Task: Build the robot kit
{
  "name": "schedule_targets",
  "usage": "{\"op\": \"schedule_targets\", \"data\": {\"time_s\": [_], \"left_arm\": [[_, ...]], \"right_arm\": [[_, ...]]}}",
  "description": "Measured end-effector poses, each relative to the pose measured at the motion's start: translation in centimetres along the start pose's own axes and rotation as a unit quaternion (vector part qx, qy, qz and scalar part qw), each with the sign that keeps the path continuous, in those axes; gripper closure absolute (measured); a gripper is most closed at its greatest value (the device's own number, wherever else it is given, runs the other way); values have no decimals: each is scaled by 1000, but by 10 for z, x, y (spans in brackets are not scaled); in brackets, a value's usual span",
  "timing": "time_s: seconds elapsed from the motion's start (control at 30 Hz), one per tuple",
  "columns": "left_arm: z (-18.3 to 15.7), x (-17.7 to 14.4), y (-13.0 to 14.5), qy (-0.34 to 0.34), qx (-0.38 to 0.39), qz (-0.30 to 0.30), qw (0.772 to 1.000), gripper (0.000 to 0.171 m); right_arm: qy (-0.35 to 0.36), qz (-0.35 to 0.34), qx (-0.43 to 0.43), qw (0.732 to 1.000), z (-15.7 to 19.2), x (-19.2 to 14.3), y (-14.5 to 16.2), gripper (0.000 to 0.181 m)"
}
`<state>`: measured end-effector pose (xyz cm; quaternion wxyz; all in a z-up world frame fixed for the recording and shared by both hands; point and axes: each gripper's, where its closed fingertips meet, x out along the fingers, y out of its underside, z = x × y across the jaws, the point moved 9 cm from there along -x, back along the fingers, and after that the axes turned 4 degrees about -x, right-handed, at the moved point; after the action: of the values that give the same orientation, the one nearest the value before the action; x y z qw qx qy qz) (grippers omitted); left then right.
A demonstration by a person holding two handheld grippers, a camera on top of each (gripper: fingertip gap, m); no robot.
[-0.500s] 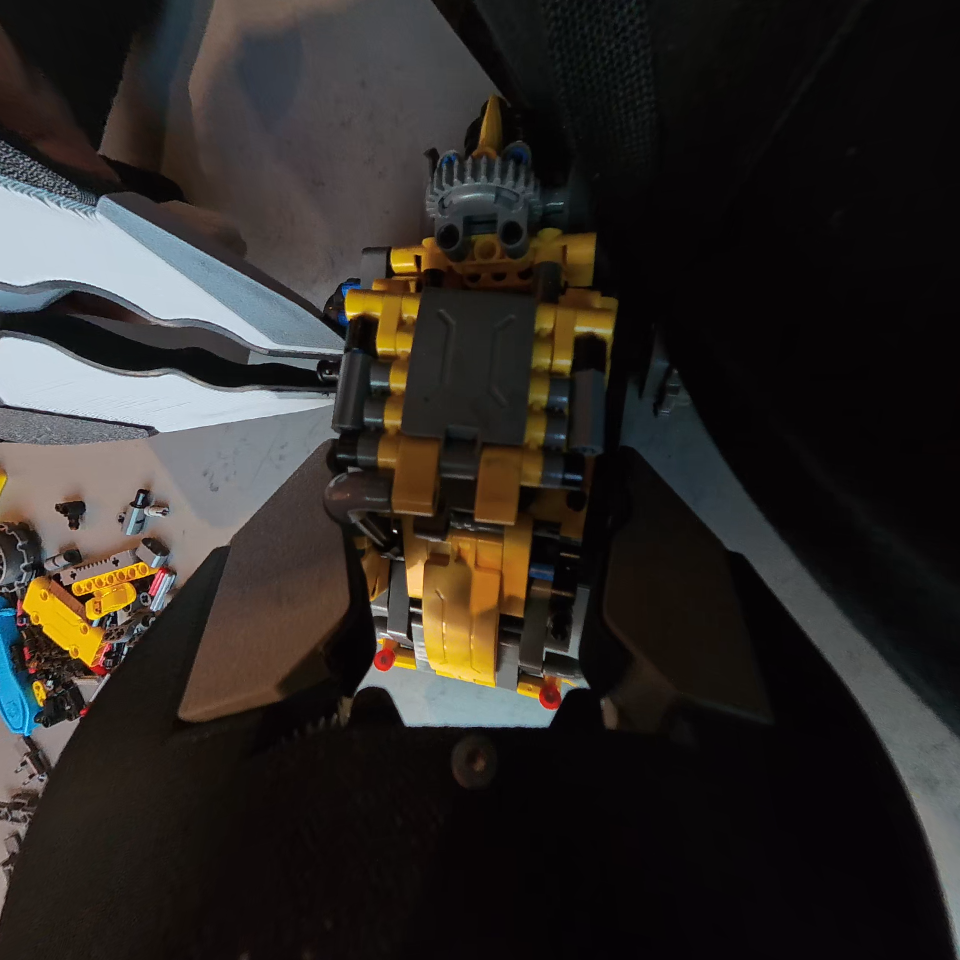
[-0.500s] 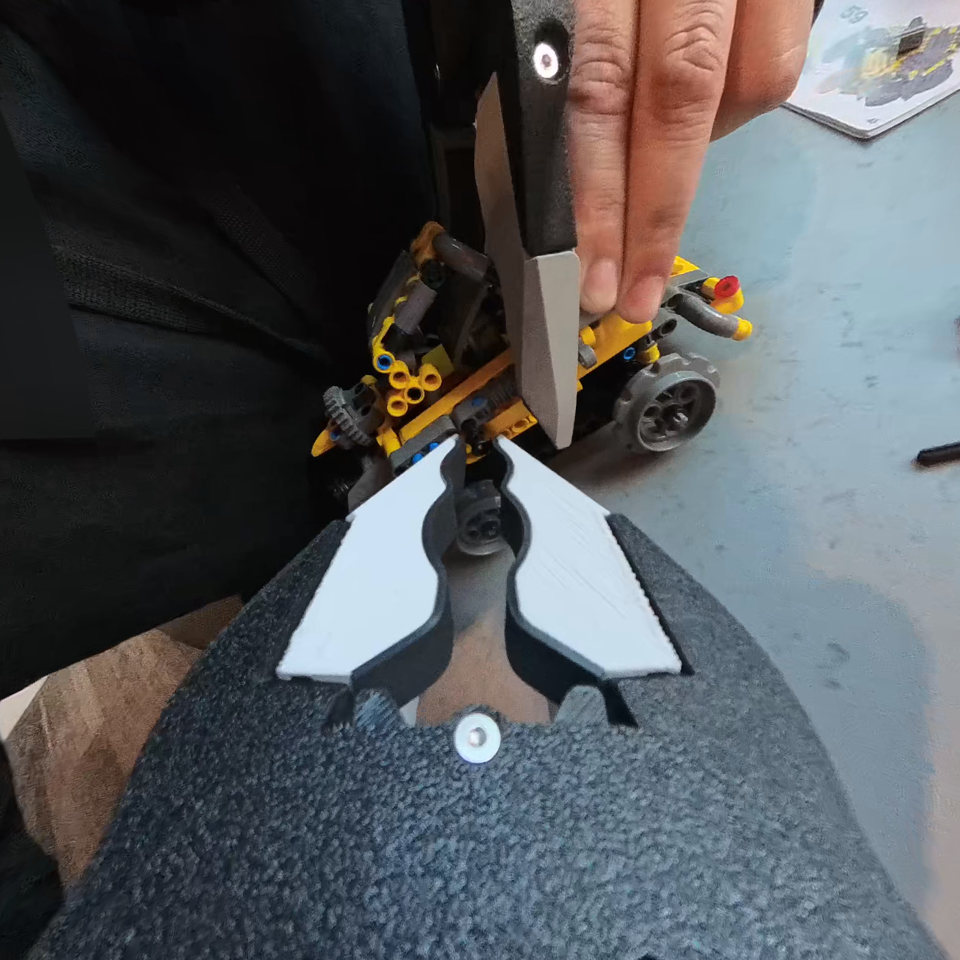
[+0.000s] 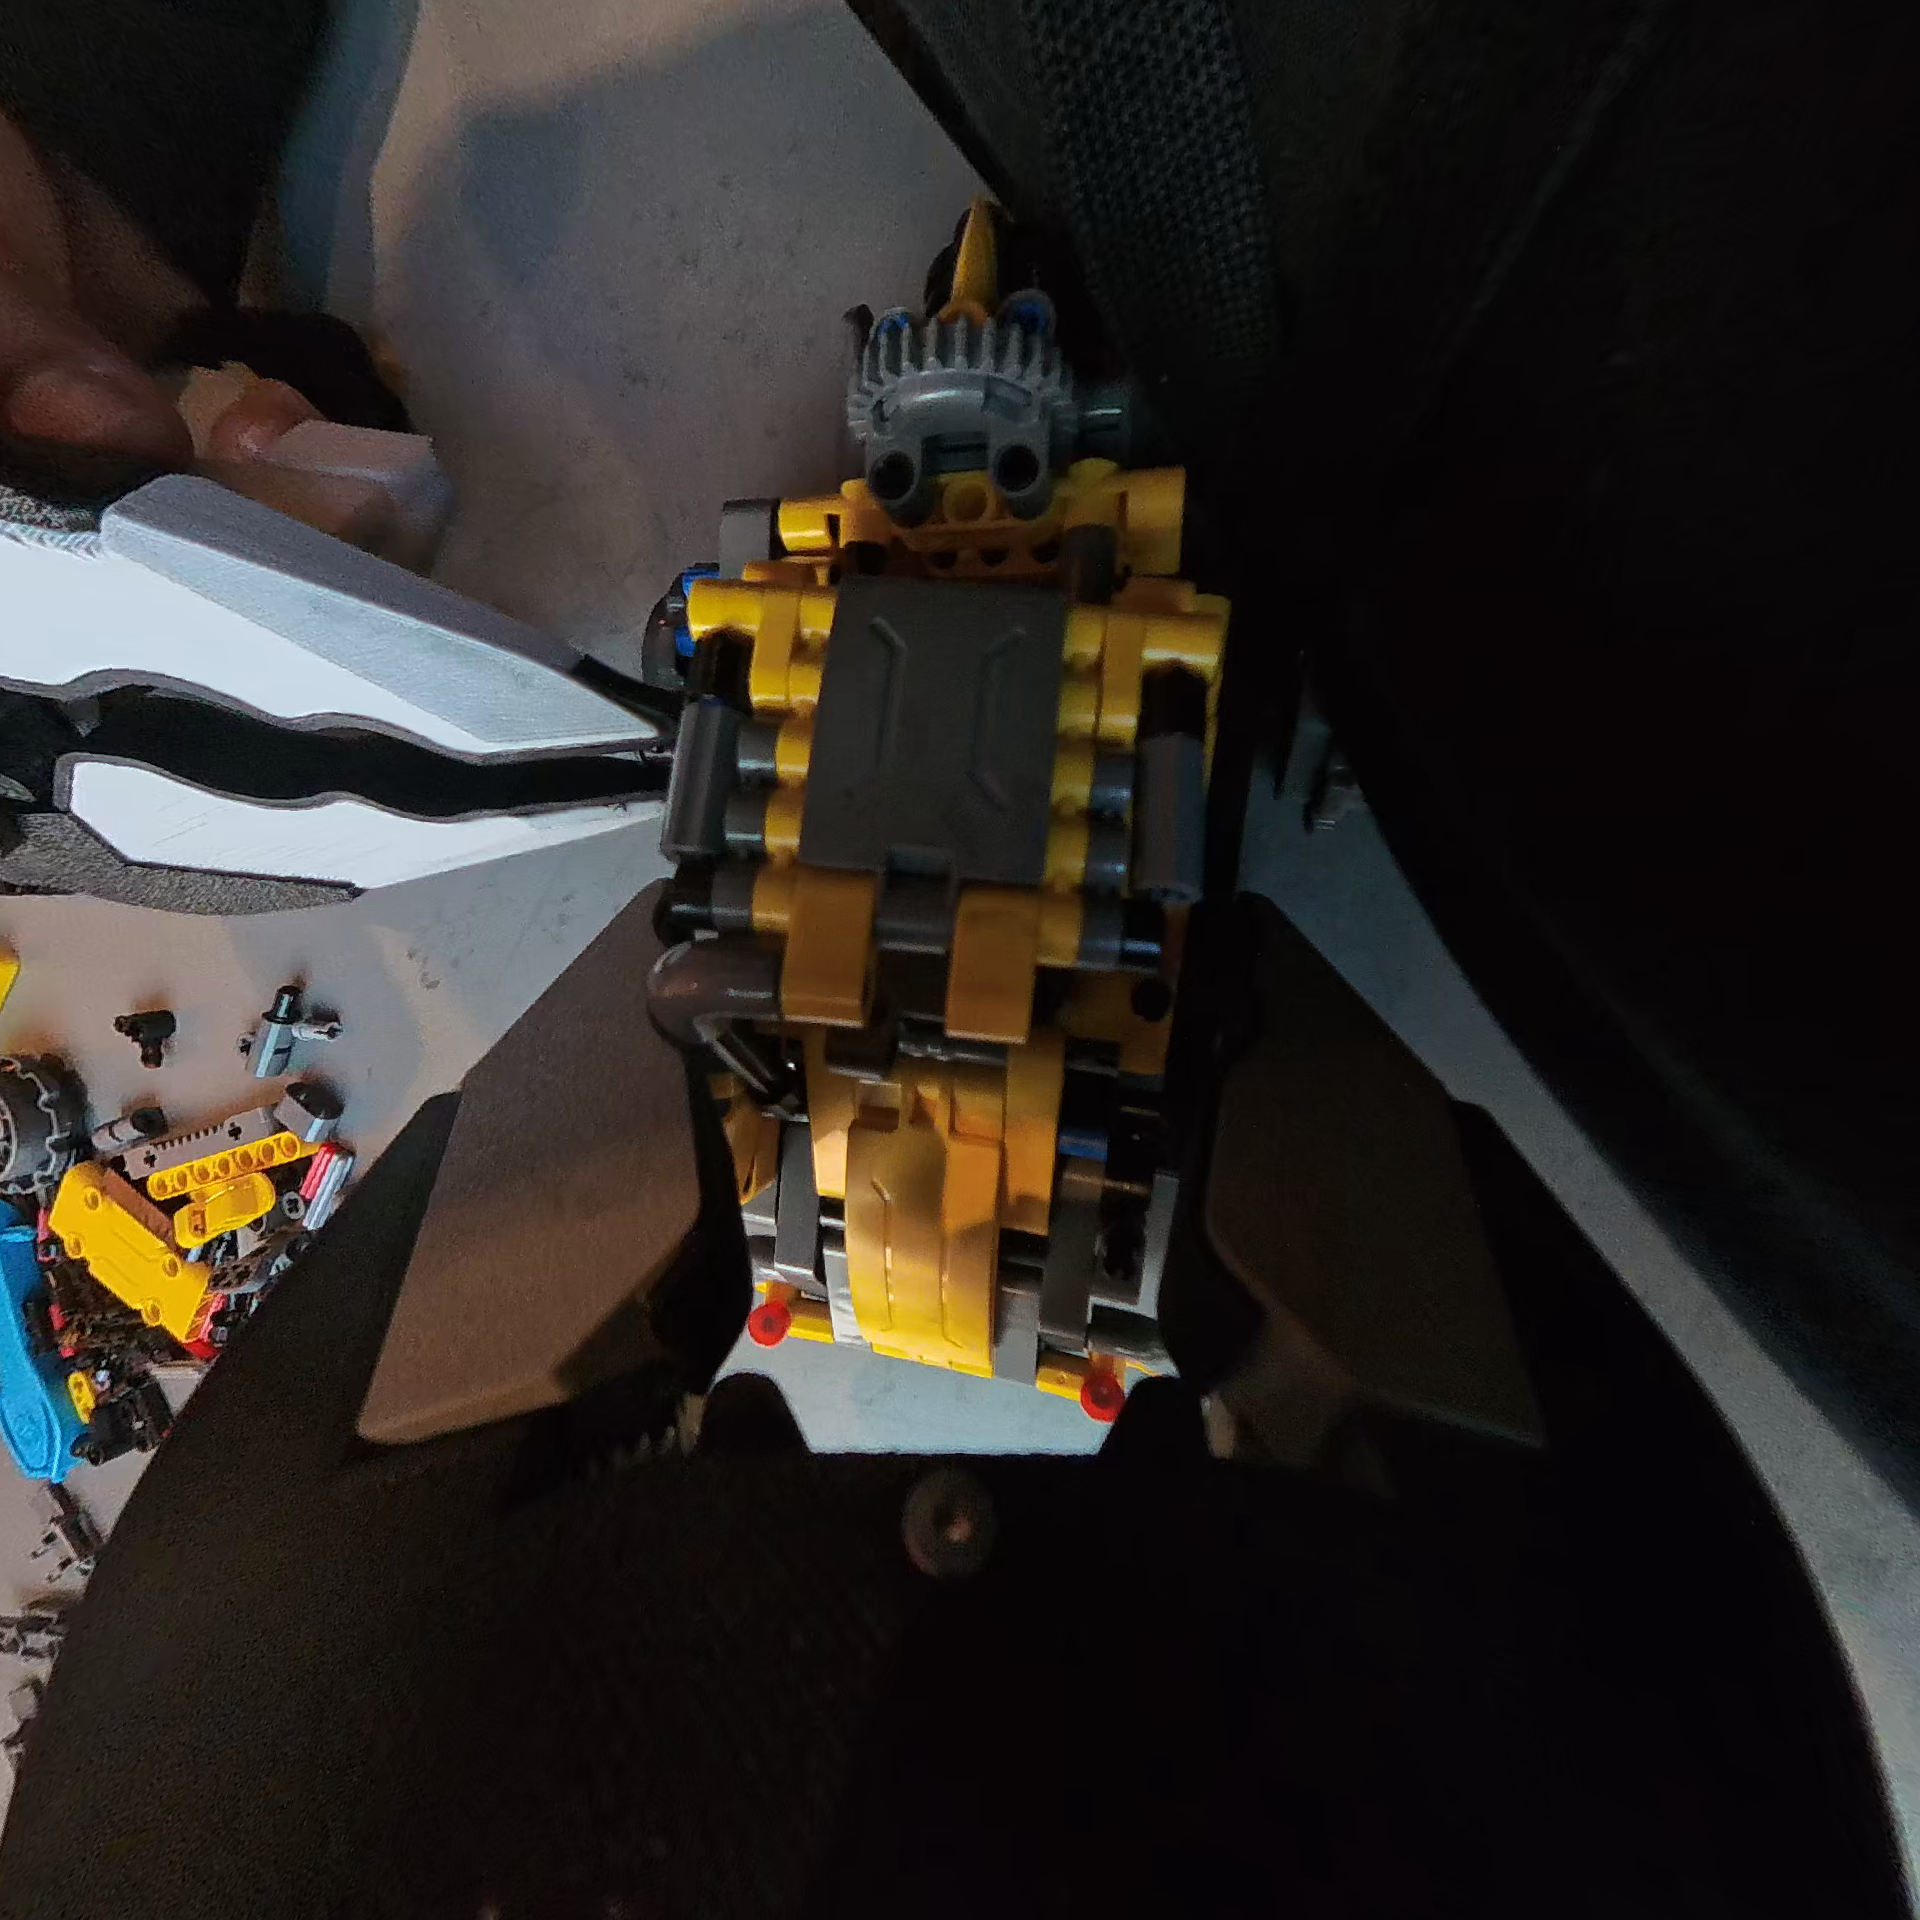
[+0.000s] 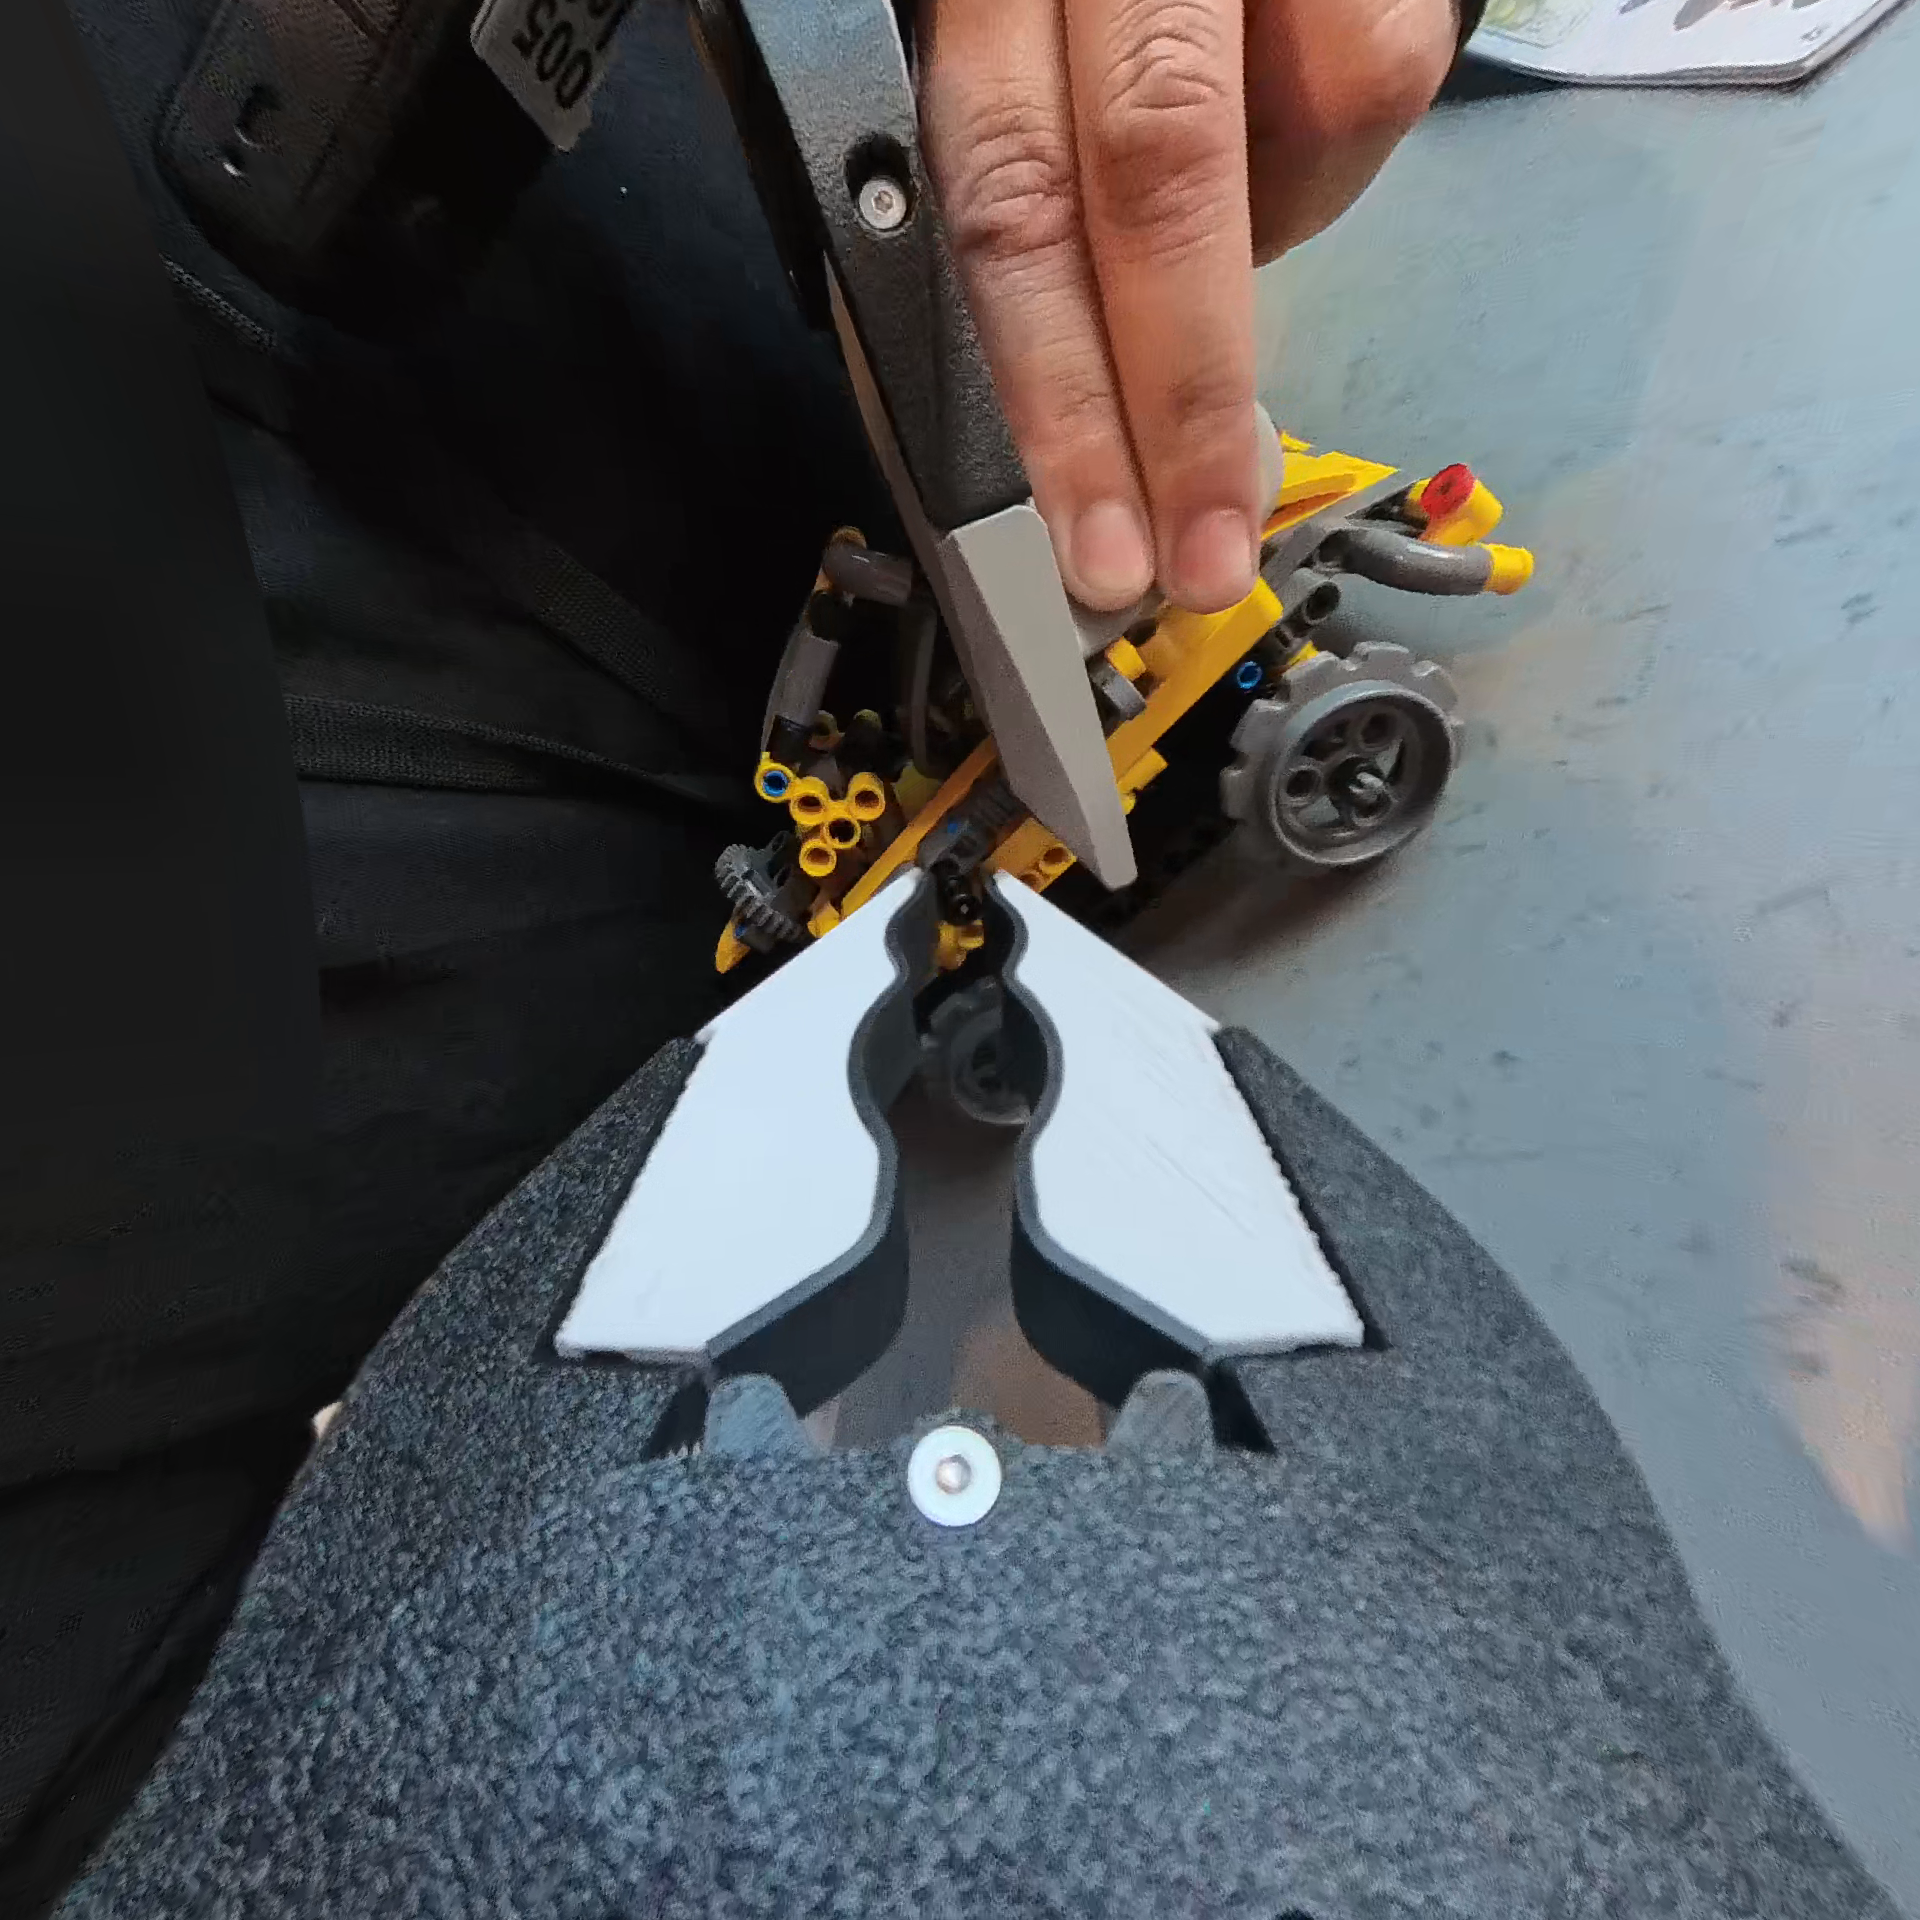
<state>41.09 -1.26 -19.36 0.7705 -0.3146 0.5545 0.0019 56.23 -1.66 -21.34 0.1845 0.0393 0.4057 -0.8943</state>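
Note:
A yellow and grey brick-built vehicle (image 3: 935,748) stands on the grey table. My left gripper (image 3: 951,904) is shut on it, one dark finger on each side of its body. In the right wrist view the vehicle (image 4: 1195,644) has a grey wheel (image 4: 1345,769), and a grey finger of the left gripper (image 4: 1029,707) lies against it, with a person's hand (image 4: 1122,364) alongside. My right gripper (image 4: 958,888), with white fingers, is nearly closed on a small black pin (image 4: 956,899) at the vehicle's side. It also shows in the left wrist view (image 3: 665,769), coming in from the left.
A pile of loose yellow, black and red pieces (image 3: 156,1247) and a blue piece (image 3: 31,1351) lie at the left on the table (image 4: 1662,935). A booklet (image 4: 1662,42) lies at the far right. A person's dark clothing (image 4: 312,727) is close behind the vehicle.
Little has moved. The left gripper and the vehicle have tilted slightly. The right gripper's tips stay at the vehicle's side.

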Motion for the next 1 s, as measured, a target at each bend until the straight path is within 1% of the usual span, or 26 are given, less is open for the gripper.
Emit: {"op": "schedule_targets", "data": {"time_s": [0.33, 0.57, 0.6, 0.63, 0.67, 0.77, 0.8, 0.83, 0.87, 0.9, 1.0], "left_arm": [[-1, 0, 0, 1, 3, 2, 1000, 73], [-2, 2, -1, 2, 3, 5, 1000, 73], [-1, 2, -2, 0, 2, 0, 1000, 74], [-2, 3, -2, 8, 3, 5, 1000, 73], [-2, 3, -2, 6, 6, 2, 1000, 73], [0, 2, 0, 3, 3, -11, 1000, 74], [0, 2, 0, 2, 5, -10, 1000, 75], [0, 2, 0, 1, 6, -10, 1000, 74], [0, 2, 0, 1, 6, -10, 1000, 74], [0, 2, 0, 2, 6, -9, 1000, 74], [1, 2, 0, 4, 6, -9, 1000, 74]], "right_arm": [[-2, -4, 7, 1000, 1, 2, 2, 176], [39, 8, -13, 999, 10, 5, -1, 177], [51, 7, -16, 999, 10, 6, -1, 181], [64, 11, -22, 998, 8, 13, -1, 181], [58, 14, -12, 998, 7, 14, 0, 181], [68, 26, -11, 997, 7, 6, -3, 181], [84, 25, -11, 996, 5, -2, -4, 181], [111, 3, -10, 994, 2, -15, -5, 181], [115, -13, -17, 993, 3, -25, -3, 181], [100, -9, -35, 994, 7, -27, 0, 181], [108, 39, -85, 990, 11, -9, 4, 181]]}}
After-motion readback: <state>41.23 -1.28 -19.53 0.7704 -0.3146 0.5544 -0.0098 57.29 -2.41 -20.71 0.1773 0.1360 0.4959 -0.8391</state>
